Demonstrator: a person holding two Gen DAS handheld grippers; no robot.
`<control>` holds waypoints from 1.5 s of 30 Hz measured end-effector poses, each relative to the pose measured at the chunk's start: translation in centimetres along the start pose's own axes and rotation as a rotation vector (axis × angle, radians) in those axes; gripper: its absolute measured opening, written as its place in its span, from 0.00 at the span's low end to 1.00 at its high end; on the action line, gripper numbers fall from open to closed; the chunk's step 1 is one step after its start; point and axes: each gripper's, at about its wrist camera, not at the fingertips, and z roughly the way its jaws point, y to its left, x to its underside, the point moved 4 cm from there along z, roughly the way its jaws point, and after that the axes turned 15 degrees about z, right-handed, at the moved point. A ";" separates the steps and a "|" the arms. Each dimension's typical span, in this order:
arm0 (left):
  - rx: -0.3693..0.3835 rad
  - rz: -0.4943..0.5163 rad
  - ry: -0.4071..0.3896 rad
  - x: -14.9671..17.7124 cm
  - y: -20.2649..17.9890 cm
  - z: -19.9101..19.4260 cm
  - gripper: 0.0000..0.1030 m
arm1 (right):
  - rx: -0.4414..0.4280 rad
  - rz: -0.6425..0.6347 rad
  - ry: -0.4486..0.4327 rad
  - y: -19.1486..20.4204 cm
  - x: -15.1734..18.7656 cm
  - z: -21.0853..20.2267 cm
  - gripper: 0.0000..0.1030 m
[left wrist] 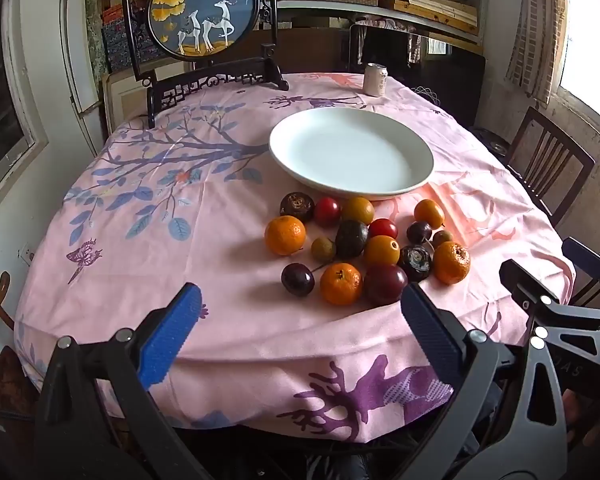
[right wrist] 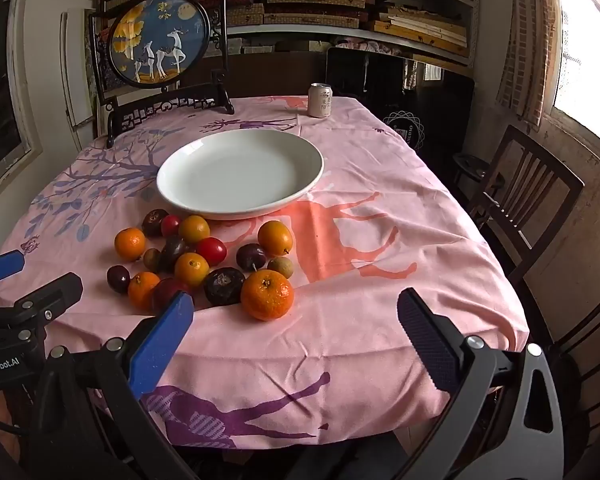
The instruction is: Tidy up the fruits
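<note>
Several small fruits lie in a cluster (left wrist: 364, 248) on the pink tablecloth, in front of an empty white plate (left wrist: 352, 152): oranges, red and dark plums, dark passion fruits and small brownish ones. The same cluster (right wrist: 204, 264) and plate (right wrist: 240, 172) show in the right wrist view. My left gripper (left wrist: 300, 308) is open and empty, held near the table's front edge, just short of the nearest mandarin (left wrist: 341, 283). My right gripper (right wrist: 296, 316) is open and empty, to the right of the left one, close to a large mandarin (right wrist: 267, 294).
A drink can (left wrist: 375, 79) stands at the far side of the table. A framed round deer picture on a dark stand (left wrist: 204, 12) sits at the back left. A wooden chair (right wrist: 528, 196) stands to the right of the table. Shelves fill the back wall.
</note>
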 end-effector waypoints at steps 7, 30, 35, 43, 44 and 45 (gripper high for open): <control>0.017 -0.015 0.003 0.2 0.1 0.0 0.98 | 0.003 0.005 -0.003 0.0 0.1 -0.1 0.99; 0.008 -0.010 0.016 0.3 0.3 0.3 0.98 | 0.002 -0.006 0.000 0.1 0.3 0.3 0.99; 0.009 -0.010 0.016 0.3 0.3 0.3 0.98 | 0.002 -0.006 0.000 0.1 0.2 0.2 0.99; 0.008 -0.010 0.016 0.3 0.3 0.3 0.98 | 0.002 -0.007 0.001 0.1 0.1 0.1 0.99; 0.009 -0.010 0.016 0.3 0.3 0.3 0.98 | 0.002 -0.007 0.001 0.1 0.1 0.1 0.99; 0.010 -0.011 0.016 0.3 0.3 0.3 0.98 | 0.002 -0.008 0.001 0.1 0.1 0.1 0.99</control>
